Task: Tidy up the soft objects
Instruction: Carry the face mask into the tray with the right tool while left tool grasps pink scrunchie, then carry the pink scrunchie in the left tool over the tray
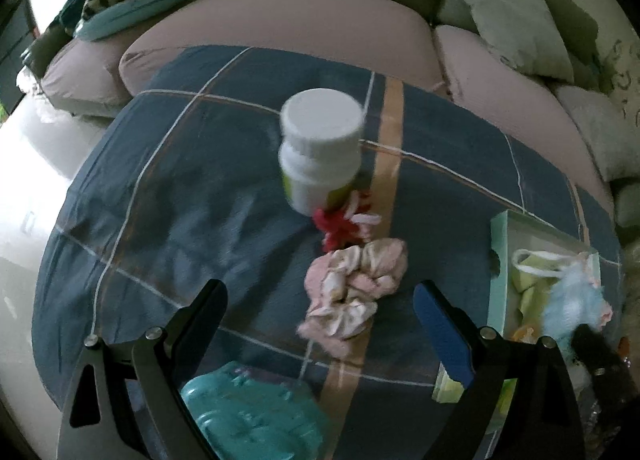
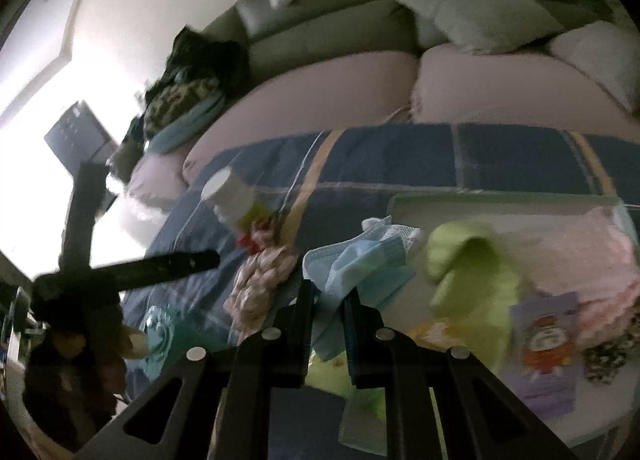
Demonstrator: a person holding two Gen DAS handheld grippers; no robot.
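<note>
On the plaid-covered counter (image 1: 168, 220) before a sofa, the pink scrunchie (image 1: 352, 292) lies just ahead between the left tongs' (image 1: 320, 316) spread jaws, long axis running away, while the right tongs (image 2: 332, 300) are clamped on a blue face mask (image 2: 360, 264) over the box (image 2: 500, 202).

Left claw (image 1: 320, 324): black angular fingers, silver rivets (one blue pad); right claw (image 2: 330, 296) alike.

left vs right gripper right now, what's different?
The left gripper stands wide open with nothing between its fingers; the right gripper is shut on a light blue face mask. The left hangs above the pink scrunchie; the right is over the box. Both point downward.
</note>
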